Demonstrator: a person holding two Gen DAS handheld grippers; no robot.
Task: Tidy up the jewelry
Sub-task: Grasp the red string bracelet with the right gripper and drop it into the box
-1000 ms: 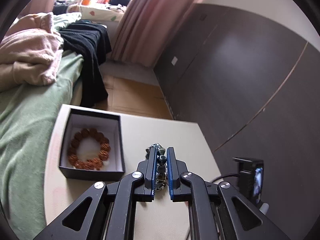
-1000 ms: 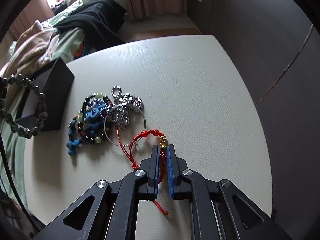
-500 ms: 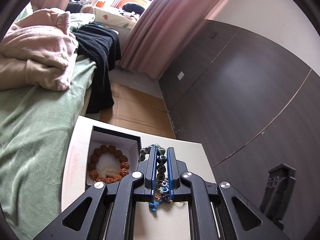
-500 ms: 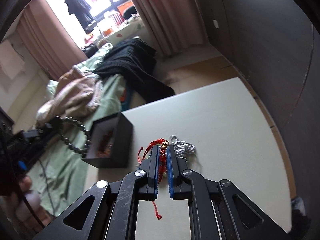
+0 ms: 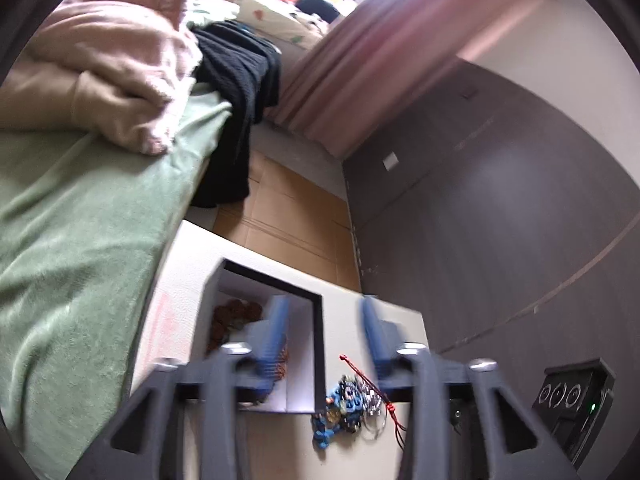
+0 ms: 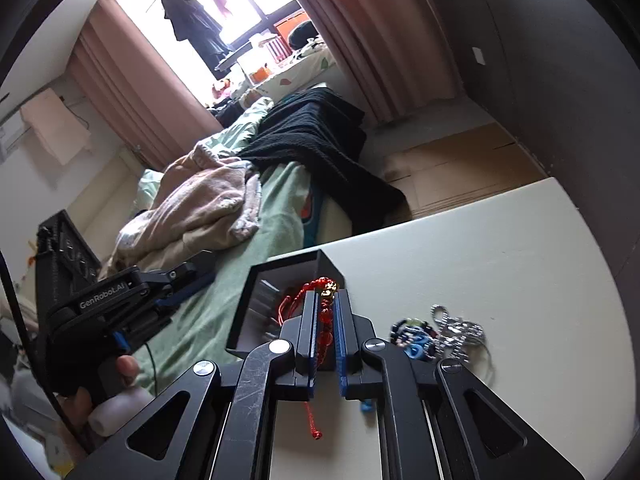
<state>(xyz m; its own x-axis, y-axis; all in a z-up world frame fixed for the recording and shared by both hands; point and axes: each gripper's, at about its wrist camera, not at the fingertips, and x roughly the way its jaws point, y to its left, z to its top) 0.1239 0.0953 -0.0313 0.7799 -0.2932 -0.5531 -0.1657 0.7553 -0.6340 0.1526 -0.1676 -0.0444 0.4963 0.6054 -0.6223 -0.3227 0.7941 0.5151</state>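
Note:
My left gripper (image 5: pixel 323 320) is open and empty, held over the black jewelry box (image 5: pixel 318 344) with its white lining; a brown bead bracelet (image 5: pixel 234 314) lies inside. My right gripper (image 6: pixel 325 312) is shut on a red string bracelet (image 6: pixel 325 292) with a gold charm and holds it above the near edge of the box (image 6: pixel 256 280). The left gripper also shows in the right wrist view (image 6: pixel 184 284), to the left of the box. A pile of blue, black and silver jewelry (image 6: pixel 436 336) lies on the white table (image 6: pixel 500 260), also seen in the left wrist view (image 5: pixel 352 400).
A bed with a green sheet (image 5: pixel 80 240), a pink blanket (image 5: pixel 112 64) and a black garment (image 5: pixel 240 80) borders the table on the left. A dark panelled wall (image 5: pixel 500 220) is on the right. A black device (image 5: pixel 576 396) stands at the table's right.
My left gripper has opened and the dark bead bracelet is gone from its jaws. My right gripper has lifted the red string bracelet off the table and carried it to the box.

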